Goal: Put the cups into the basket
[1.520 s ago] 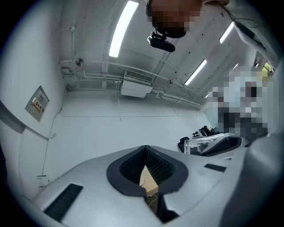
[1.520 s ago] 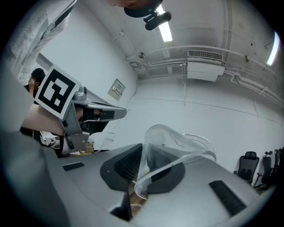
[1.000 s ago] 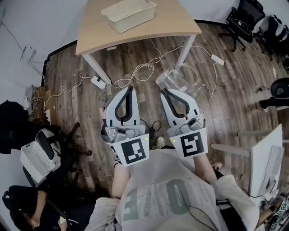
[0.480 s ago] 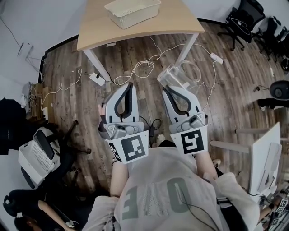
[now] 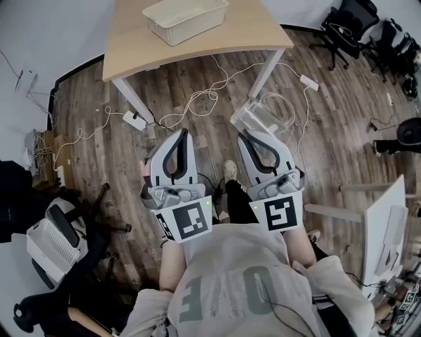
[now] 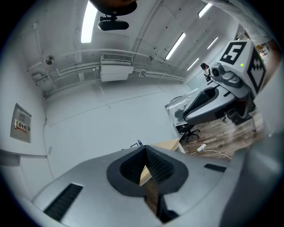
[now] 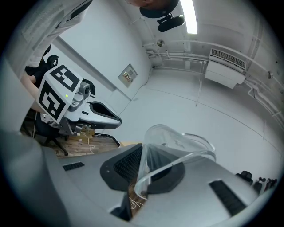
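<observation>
Seemingly by its rim, right tool (image 7: 142, 166) grips clear cup (image 7: 177, 135).

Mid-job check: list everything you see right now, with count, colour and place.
cup: one, clear, held above the floor with its wall between the right gripper's jaws
basket: one, cream, on the table
table: one, light wood top with white legs, ahead of the person
cables: several, white, loose on the floor under and beside the table
power strips: two, white, on the floor near the table legs
office chairs: at least two, black, far right
desk: one, white, at the right edge
left gripper: one, grey, jaws together, nothing in them
right gripper: one, grey, closed on the cup
</observation>
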`<state>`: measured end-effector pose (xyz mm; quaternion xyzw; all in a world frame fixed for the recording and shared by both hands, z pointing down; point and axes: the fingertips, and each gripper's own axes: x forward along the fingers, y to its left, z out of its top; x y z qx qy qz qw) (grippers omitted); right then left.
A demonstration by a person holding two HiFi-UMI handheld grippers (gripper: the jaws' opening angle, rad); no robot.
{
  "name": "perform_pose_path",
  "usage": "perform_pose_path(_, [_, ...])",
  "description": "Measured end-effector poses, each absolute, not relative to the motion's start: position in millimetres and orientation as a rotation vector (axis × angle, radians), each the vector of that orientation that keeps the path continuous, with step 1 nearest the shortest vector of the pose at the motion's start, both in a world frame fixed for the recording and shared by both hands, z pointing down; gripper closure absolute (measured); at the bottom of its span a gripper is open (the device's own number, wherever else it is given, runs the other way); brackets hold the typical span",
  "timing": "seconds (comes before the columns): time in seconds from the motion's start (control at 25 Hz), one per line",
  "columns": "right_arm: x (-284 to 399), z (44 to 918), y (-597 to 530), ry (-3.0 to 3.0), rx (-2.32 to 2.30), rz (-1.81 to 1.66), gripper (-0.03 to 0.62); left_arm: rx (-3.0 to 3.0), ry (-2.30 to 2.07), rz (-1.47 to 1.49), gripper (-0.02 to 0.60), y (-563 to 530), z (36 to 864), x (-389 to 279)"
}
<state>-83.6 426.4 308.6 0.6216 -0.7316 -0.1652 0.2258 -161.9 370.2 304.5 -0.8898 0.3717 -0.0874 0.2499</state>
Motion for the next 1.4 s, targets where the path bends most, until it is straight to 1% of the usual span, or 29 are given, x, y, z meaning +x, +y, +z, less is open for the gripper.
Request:
perform_pose_path(0.24, [-47,314,365,-2.049,1.693,-0.461,0.572,-2.385,1.032,-0.276,0.577,312,308,-129])
perform_pose_path(0.52, [11,304,274,-2.094,1.663,-0.491,0.572,-2.32,1.068,-0.216,0.577,220,283,-63])
perform_pose_path(0.8, [60,301,222,-2.149,1.626,-0.501,0.572,-2.333,1.059,-0.213,0.577,164,279,-4])
perform_pose_path(1.0, [83,308,198,-2.158,1.615,-0.453,0.572,-2.322,1.084,-0.225,0.577,140,272,9])
perform_pose_path(1.4, [98,313,110,-2.16,1.616,-0.424,0.572,-2.325,1.1,-0.224,0.577,53,276,21])
